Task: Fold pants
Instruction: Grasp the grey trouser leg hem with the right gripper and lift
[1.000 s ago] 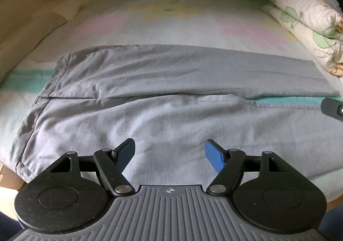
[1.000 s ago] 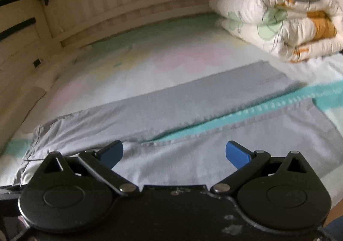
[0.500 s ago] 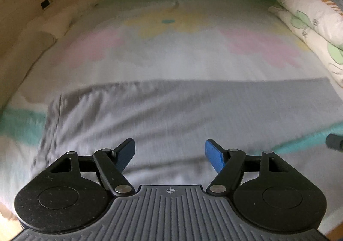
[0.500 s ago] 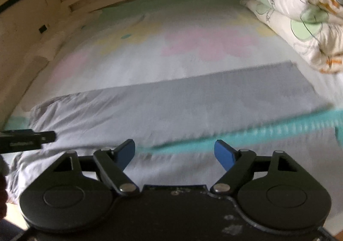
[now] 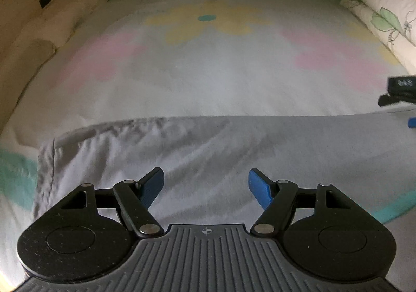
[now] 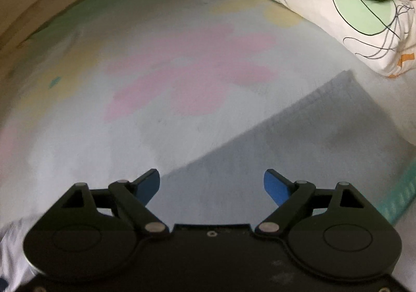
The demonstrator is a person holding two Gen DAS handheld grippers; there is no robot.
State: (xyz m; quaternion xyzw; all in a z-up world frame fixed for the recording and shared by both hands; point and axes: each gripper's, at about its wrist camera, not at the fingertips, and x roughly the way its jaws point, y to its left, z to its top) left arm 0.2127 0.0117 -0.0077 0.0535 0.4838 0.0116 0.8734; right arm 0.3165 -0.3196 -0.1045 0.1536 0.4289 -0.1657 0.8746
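Both grippers gape with nothing held, left gripper and right gripper tilted down over grey pants; right's jaws just widened.

Grey pants flat on floral bedsheet, left gripper jaws apart above them

The grey pants are spread flat on the bed; slight wrinkles are seen at the waistband end; one leg's hem is laid near the folded duvet.
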